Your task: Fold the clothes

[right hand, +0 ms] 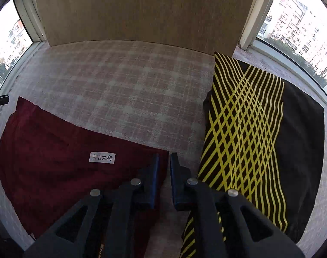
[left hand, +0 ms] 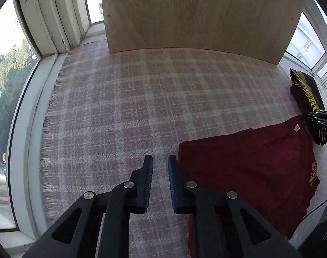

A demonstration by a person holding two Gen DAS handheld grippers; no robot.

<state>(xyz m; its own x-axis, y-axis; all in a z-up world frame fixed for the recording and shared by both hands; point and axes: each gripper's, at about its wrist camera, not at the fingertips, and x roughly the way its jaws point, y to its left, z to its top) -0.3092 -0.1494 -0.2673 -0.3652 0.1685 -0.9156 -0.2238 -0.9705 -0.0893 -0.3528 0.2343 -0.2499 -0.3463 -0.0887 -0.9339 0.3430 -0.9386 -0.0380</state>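
- My left claw (left hand: 160,161) hangs over the plaid blanket (left hand: 129,107) with its black fingers and ribbed blue pads (left hand: 150,179) standing a little apart, nothing between them.
- My right claw (right hand: 164,158) shows the same narrow gap, empty as well, above the strip of blanket between the two garments.
- The dark red garment (right hand: 55,161) lies flat and folded into a rough rectangle on the blanket, matte and soft-looking, with a small white label (right hand: 102,157) printed in black characters on top.
- In the left wrist view the same dark red garment (left hand: 249,167) sits just right of my left claw's right finger, and a gold print (left hand: 313,173) shows near its far right edge.
- The black garment (right hand: 299,142) lies folded just to the right of my right claw, smoother in look, crossed by thin yellow stripes that weave into a lattice.
- The two garments lie near each other but apart, plaid showing between them.
- The blanket is a woolly pink-and-pale check with a pale fringe (left hand: 48,150) along its left edge.
- A bare wooden panel (left hand: 195,15) stands upright at the blanket's far side, its grain running vertically.
- White-framed windows (right hand: 296,30) wrap around both sides.
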